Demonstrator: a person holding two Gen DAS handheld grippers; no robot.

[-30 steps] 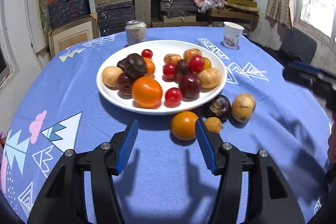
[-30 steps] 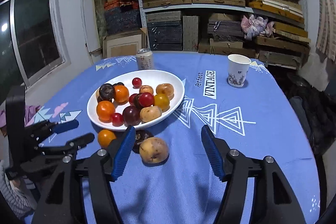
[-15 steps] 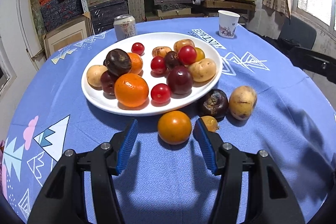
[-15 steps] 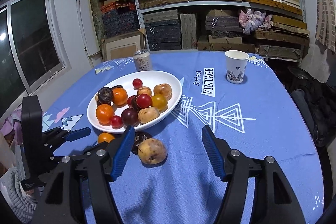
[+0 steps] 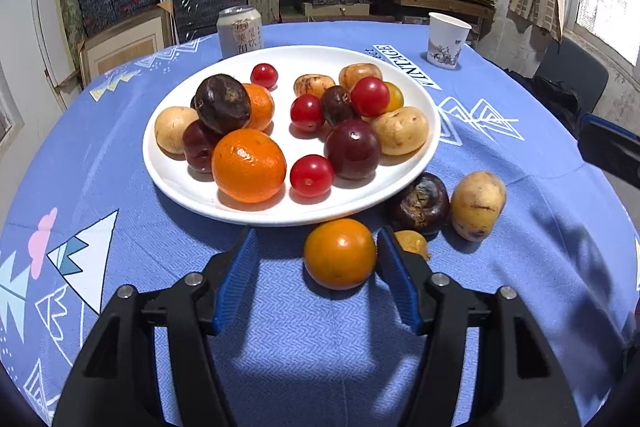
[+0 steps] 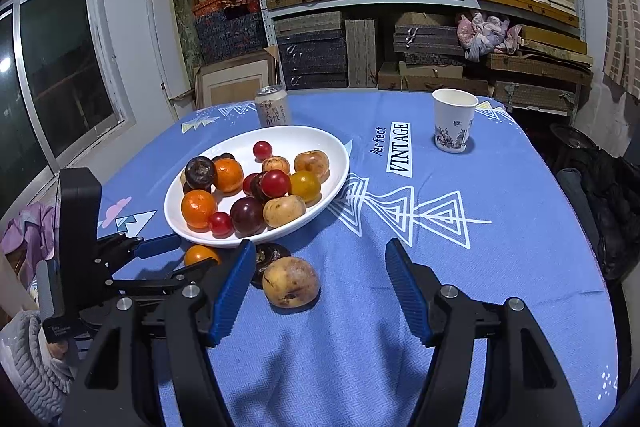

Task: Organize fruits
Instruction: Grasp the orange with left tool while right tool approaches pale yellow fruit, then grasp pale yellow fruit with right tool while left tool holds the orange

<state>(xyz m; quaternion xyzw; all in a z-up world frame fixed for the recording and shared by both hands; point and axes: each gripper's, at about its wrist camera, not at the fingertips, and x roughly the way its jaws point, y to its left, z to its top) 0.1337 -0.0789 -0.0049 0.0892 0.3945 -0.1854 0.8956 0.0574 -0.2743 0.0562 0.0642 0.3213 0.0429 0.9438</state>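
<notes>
Your left claw [image 5: 316, 247] sits low over the bench [image 5: 320, 347], jaws partly spread and just been opening wider; loose orange [image 5: 340, 254] lies between the pads, close to the right pad, w/ a wide gap to the left one, so not gripped. Orange is round, no long axis to speak of; it rests just off the plate [image 5: 192, 183] rim at 6 o'clock. A small yellow-brown fruit [image 5: 412, 242] peeks out behind the right pad. At 4 o'clock of the plate: dark purple fruit [image 5: 420, 205], puckered end facing you, and beside it a yellowish fruit [image 5: 478, 205], long axis running 1 to 7 o'clock, slightly tilted. Your right claw [image 6: 318, 267] is half open w/ nothing between pads; that yellowish fruit lies just ahead of them. Plate holds a heap of mixed fruit
</notes>
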